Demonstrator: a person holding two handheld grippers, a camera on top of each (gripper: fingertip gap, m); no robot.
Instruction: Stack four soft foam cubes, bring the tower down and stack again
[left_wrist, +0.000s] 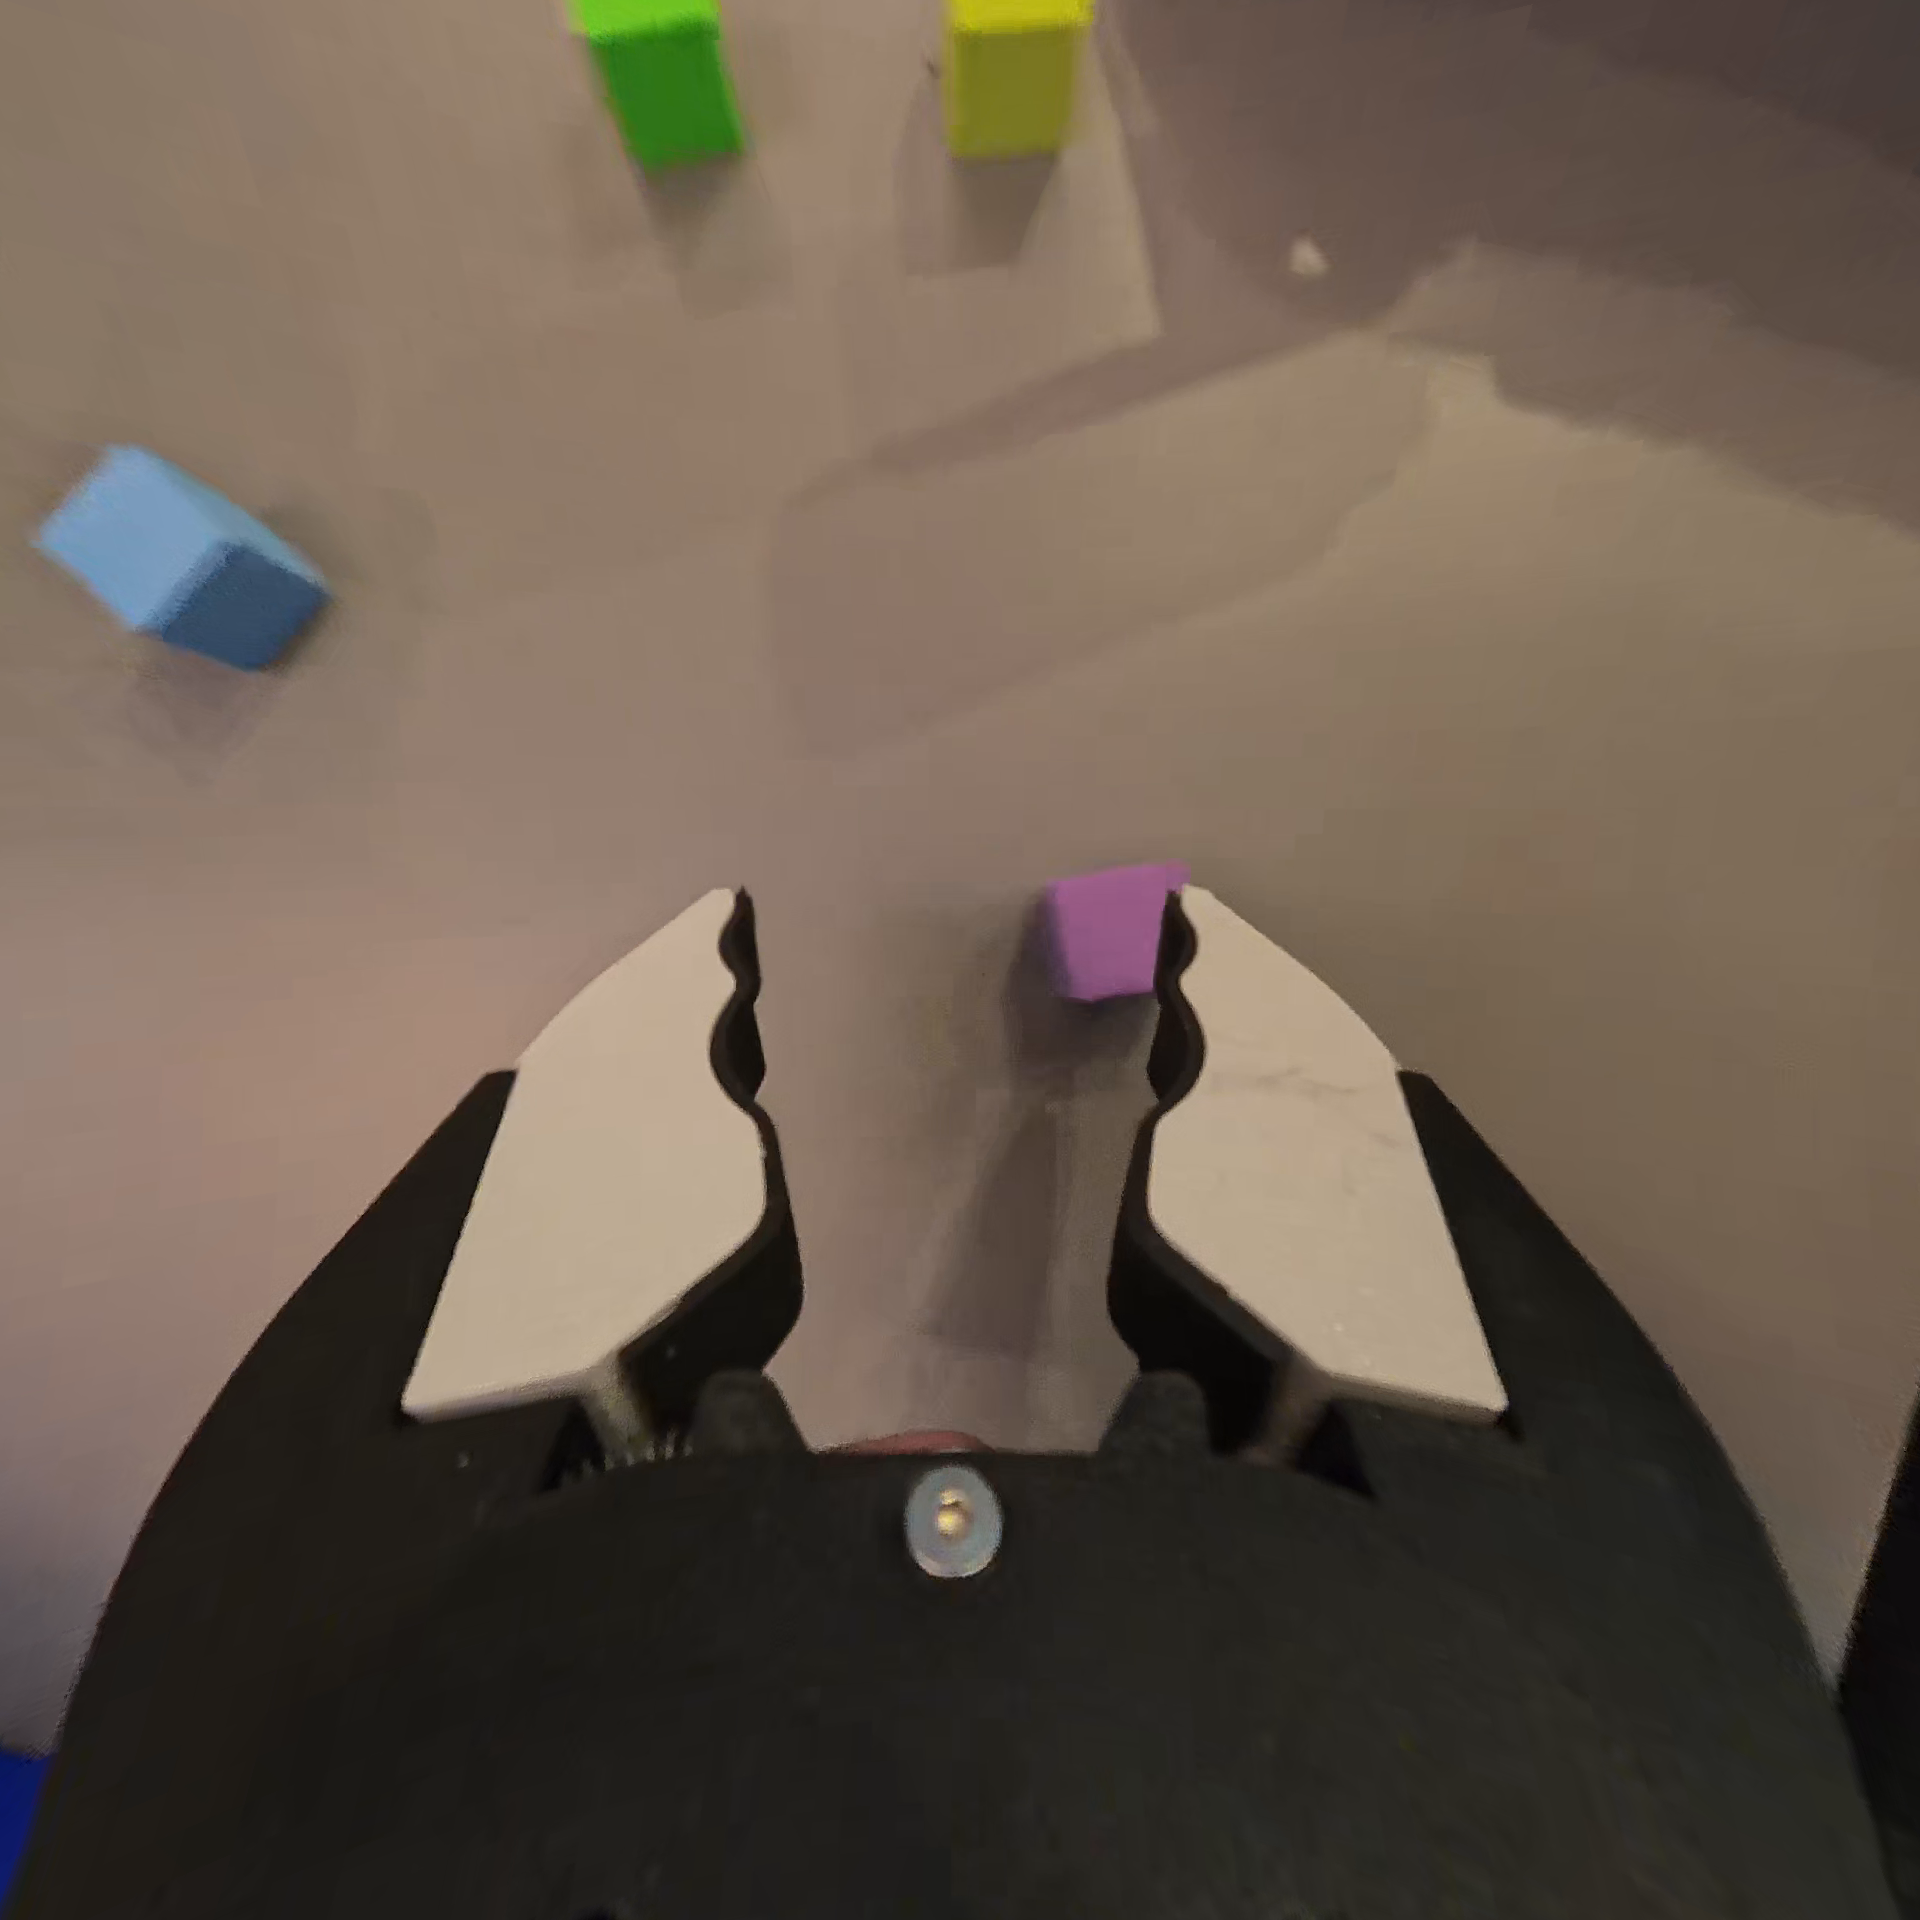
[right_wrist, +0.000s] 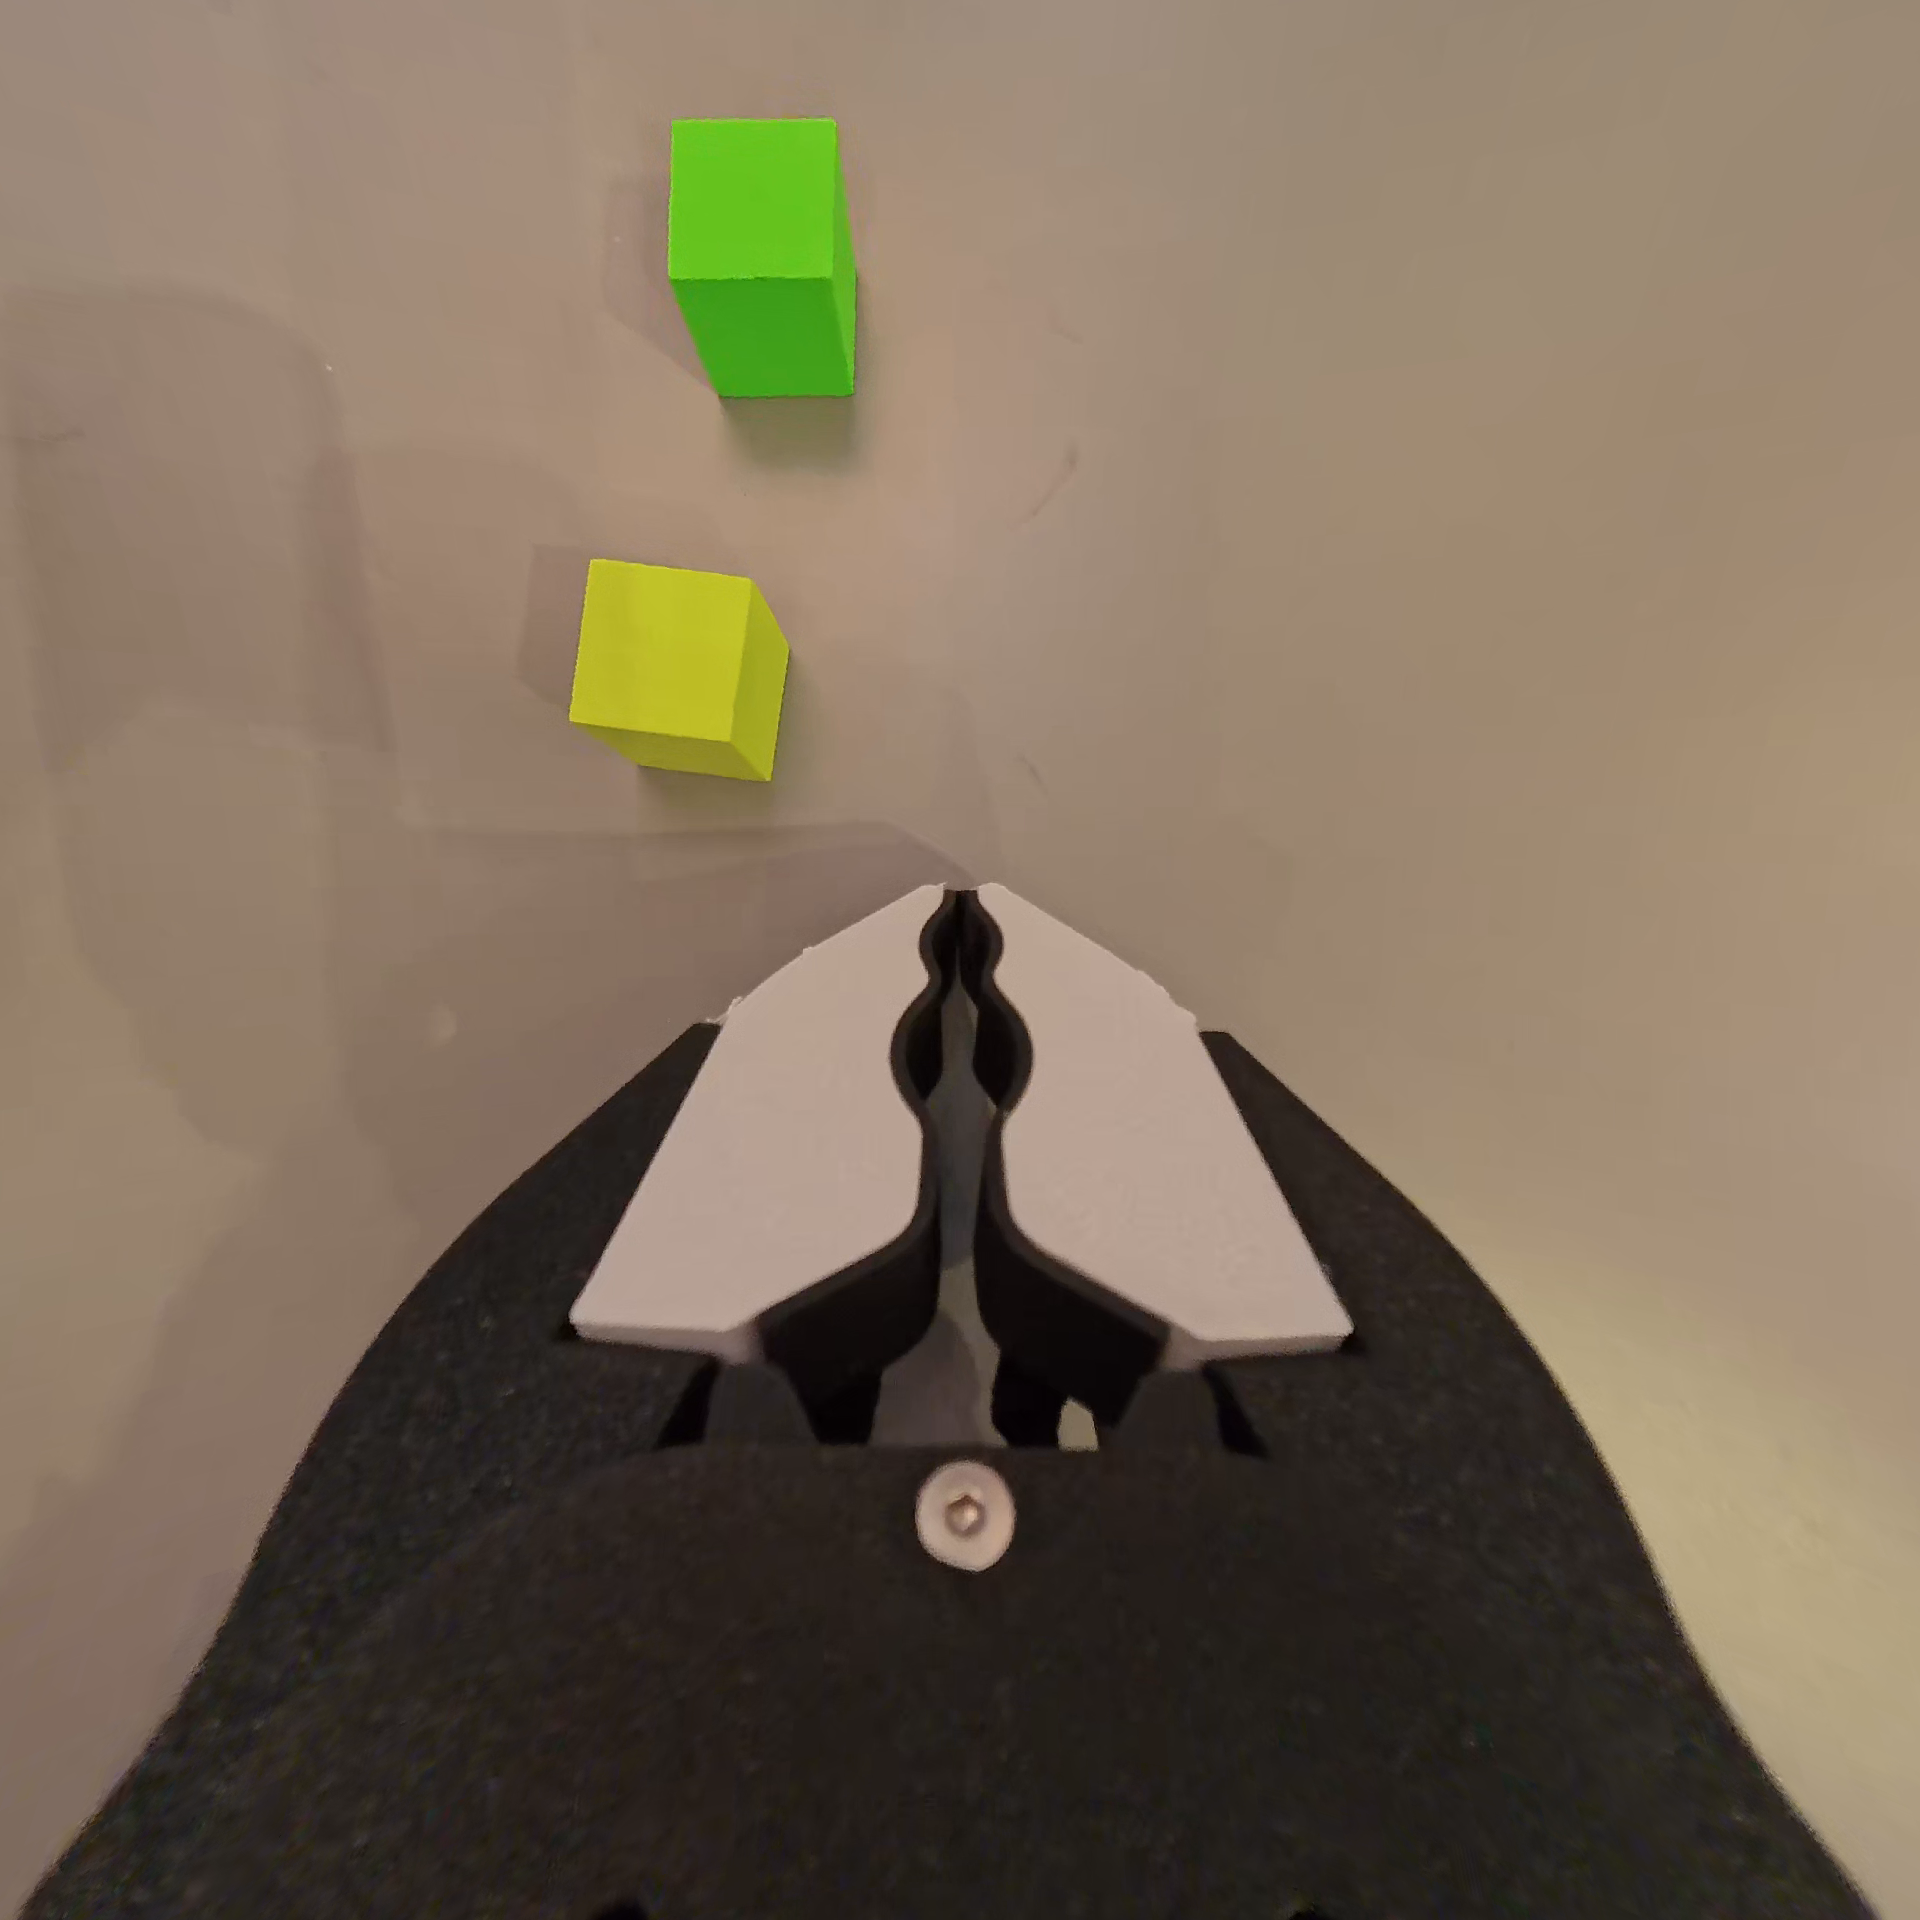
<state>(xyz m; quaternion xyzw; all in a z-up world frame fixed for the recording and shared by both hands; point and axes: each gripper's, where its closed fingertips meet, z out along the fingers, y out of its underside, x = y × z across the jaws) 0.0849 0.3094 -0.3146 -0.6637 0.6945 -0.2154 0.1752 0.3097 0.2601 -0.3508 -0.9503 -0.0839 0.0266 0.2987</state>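
Note:
In the left wrist view my left gripper (left_wrist: 961, 904) is open above the grey table (left_wrist: 1039, 623). A purple foam cube (left_wrist: 1107, 930) lies on the table between its fingers, close against the right finger (left_wrist: 1278, 1091) and well apart from the left one. A light blue cube (left_wrist: 182, 556) lies at the left, a green cube (left_wrist: 665, 78) and a yellow-green cube (left_wrist: 1013, 78) at the far edge. In the right wrist view my right gripper (right_wrist: 961, 896) is shut with nothing between its pads. The yellow-green cube (right_wrist: 675, 665) and green cube (right_wrist: 764, 255) lie ahead of it, to the left.
The cubes lie apart, none stacked. A small pale speck (left_wrist: 1307, 258) lies on the table at the far right of the left wrist view. A dark object (left_wrist: 1886, 1662) stands at that view's right edge and a blue patch (left_wrist: 21, 1787) at its lower left corner. The gap from one gripper's tips to the other's is roughly 25 centimetres.

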